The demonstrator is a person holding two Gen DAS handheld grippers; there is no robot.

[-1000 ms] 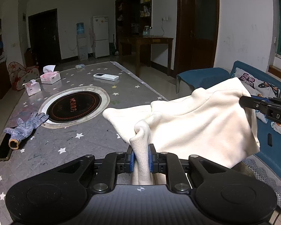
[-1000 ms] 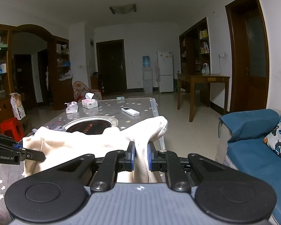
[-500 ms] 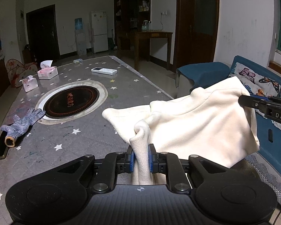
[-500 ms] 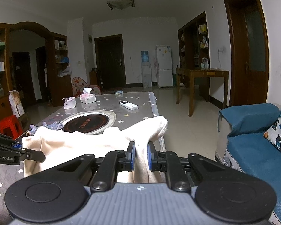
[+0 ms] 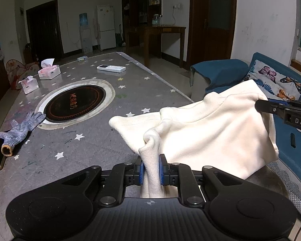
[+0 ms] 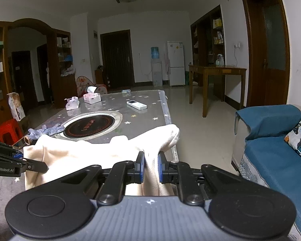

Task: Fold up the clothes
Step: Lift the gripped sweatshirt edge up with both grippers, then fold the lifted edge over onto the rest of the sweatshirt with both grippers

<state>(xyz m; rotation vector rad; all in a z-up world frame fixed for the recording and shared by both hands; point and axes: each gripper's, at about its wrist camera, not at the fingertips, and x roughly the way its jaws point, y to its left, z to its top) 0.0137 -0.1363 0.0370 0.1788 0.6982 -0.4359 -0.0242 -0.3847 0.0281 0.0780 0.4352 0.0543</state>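
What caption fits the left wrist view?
Both grippers pinch a cream garment above a starry table.

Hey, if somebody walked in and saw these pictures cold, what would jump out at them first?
The cream garment, stretched between the left gripper and the right gripper, both clamped on bunched cloth at the table's near edge. Beyond it, the round black cooktop set in the star-patterned table, with a grey glove beside it. A blue sofa stands on the right.
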